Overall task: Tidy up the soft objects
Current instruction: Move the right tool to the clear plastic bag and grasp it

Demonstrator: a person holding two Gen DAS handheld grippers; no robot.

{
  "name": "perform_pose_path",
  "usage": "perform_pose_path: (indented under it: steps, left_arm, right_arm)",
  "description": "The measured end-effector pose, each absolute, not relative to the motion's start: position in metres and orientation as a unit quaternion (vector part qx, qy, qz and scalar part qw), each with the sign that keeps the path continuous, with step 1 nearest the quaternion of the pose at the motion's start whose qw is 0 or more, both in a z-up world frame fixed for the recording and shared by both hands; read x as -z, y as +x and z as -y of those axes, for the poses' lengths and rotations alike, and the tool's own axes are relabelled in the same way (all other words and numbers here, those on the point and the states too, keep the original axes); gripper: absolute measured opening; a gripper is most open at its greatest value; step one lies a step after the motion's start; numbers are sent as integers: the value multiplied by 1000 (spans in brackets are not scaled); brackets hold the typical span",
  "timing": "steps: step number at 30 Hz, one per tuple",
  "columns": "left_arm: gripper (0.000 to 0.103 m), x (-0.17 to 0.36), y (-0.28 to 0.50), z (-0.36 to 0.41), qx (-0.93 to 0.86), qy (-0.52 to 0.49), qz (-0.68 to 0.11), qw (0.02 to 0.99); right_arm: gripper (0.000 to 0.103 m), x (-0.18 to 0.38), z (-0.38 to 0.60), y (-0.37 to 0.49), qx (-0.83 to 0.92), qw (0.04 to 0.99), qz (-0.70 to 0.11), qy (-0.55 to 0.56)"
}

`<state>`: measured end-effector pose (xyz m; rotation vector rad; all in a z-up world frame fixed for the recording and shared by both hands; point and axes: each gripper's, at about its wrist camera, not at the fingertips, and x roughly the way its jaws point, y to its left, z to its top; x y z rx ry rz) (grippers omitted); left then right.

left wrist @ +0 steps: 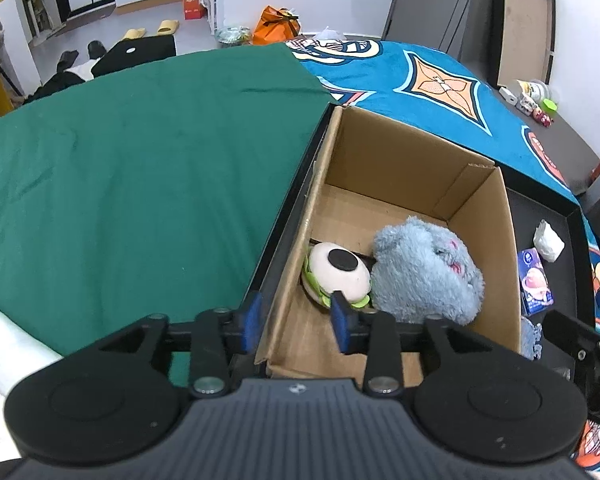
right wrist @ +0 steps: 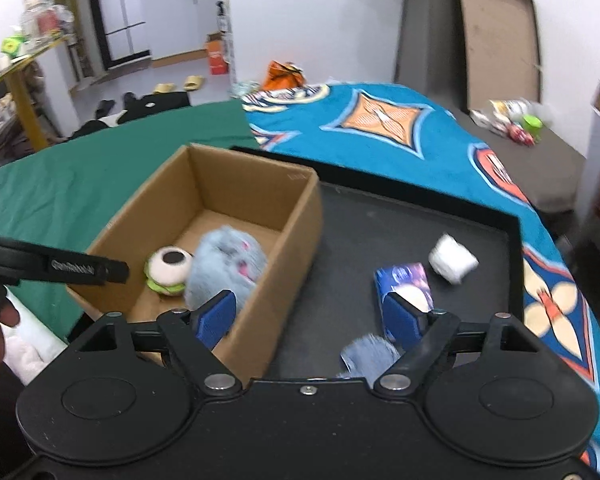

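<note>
The left gripper (left wrist: 296, 322) stood partly open astride the cardboard box (left wrist: 416, 160) wall, gripping nothing. The right gripper (right wrist: 312, 320) gaped wide and empty. Blue plush (right wrist: 228, 264) and burger toy (right wrist: 168, 270) lay inside, blurred.

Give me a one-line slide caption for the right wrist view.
Open right gripper above the black tray; cardboard box already holds the burger plush and blue plush.

You get even, bright indoor light in both views, with only soft shadows inside the cardboard box (left wrist: 400, 184). Your left wrist view is sharp. Your right wrist view is smeared by motion: the blue plush (right wrist: 228, 264) and the white roll (right wrist: 452, 260) look blurred. Fisheye bending curves the walls near every edge, and the corners go dark
</note>
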<state>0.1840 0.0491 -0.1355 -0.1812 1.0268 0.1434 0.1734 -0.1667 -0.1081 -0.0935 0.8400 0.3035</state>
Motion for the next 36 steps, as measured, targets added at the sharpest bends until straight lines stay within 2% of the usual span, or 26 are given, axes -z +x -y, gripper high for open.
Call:
perform_pose_path:
  steps: [3, 8, 20, 27, 36]
  left_arm:
    - [51, 135, 183, -43, -64, -72, -493, 865]
    - [55, 135, 182, -37, -60, -53, -494, 866]
    - [56, 136, 183, -13, -60, -2, -500, 864]
    - [60, 136, 182, -2, -65, 33, -501, 862]
    - [61, 139, 186, 7, -70, 69, -505, 858]
  right_arm:
    - [82, 117, 178, 168, -120, 900, -417, -29]
    - [82, 128, 192, 158, -83, 899, -430, -9]
    - [82, 148, 227, 140, -28, 892, -445, 74]
    - [83, 162, 236, 128, -19, 882, -457, 115]
    - [83, 176, 237, 130, -7, 879, -461, 123]
